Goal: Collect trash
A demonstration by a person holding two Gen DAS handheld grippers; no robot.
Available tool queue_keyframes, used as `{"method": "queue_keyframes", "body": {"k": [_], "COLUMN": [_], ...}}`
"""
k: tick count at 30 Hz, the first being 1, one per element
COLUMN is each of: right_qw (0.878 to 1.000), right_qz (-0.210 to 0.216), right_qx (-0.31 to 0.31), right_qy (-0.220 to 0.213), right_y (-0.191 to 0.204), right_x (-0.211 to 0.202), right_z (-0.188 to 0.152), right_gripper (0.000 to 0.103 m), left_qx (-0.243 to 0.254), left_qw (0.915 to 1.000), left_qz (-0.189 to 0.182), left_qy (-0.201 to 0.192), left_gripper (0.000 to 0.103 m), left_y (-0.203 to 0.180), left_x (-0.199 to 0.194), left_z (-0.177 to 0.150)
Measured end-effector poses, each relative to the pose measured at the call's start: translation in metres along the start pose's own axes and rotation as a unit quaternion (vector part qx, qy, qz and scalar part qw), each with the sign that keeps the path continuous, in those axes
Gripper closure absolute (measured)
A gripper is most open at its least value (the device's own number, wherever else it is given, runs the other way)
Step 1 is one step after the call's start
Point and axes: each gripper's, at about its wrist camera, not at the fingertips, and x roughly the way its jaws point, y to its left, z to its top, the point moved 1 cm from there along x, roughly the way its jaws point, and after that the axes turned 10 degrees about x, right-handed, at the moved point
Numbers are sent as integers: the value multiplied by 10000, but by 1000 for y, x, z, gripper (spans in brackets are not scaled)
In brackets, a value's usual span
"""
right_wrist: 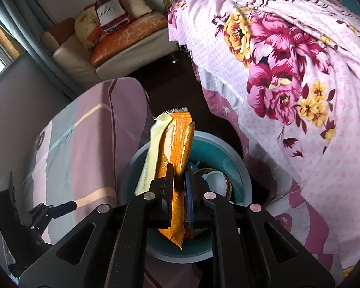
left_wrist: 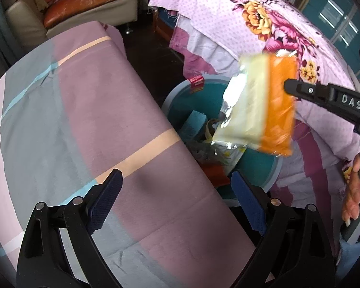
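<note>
My right gripper (right_wrist: 179, 175) is shut on an orange and pale yellow snack wrapper (right_wrist: 174, 148) and holds it above a teal trash bin (right_wrist: 240, 168). In the left wrist view the same wrapper (left_wrist: 259, 105) hangs blurred over the bin (left_wrist: 192, 98), pinched by the right gripper (left_wrist: 288, 87) coming in from the right. The bin holds several pieces of trash, among them a red box (left_wrist: 196, 83) at its rim. My left gripper (left_wrist: 177, 196) is open and empty over the striped cloth on the table (left_wrist: 84, 120).
A floral pink sheet (right_wrist: 288, 84) covers furniture right of the bin. A cream sofa with orange cushions (right_wrist: 122, 38) stands at the back. Dark floor lies between the table and the sheet. The left gripper also shows in the right wrist view (right_wrist: 67, 207).
</note>
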Motion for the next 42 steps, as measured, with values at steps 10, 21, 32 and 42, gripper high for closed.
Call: {"method": "queue_keyframes", "body": {"k": [10, 21, 32, 42], "right_qw": [9996, 9988, 9966, 9941], "right_qz": [-182, -118, -38, -379], "right_qx": [25, -248, -782, -1017], "right_qy": [226, 416, 260, 39], "right_y": [2, 19, 54, 69], "right_x": [13, 9, -25, -56], "right_z": [-5, -10, -34, -54], "right_gripper": [48, 16, 7, 7], "left_qx": [-73, -255, -428, -616], "left_qw": [9999, 9995, 9974, 9952], "left_qz": [65, 115, 366, 485], "left_qy": [-29, -174, -461, -587], "left_gripper": [11, 11, 4, 4], "left_y": [8, 16, 27, 37], "left_x": [-1, -17, -63, -89], "left_z": [-2, -11, -28, -55]}}
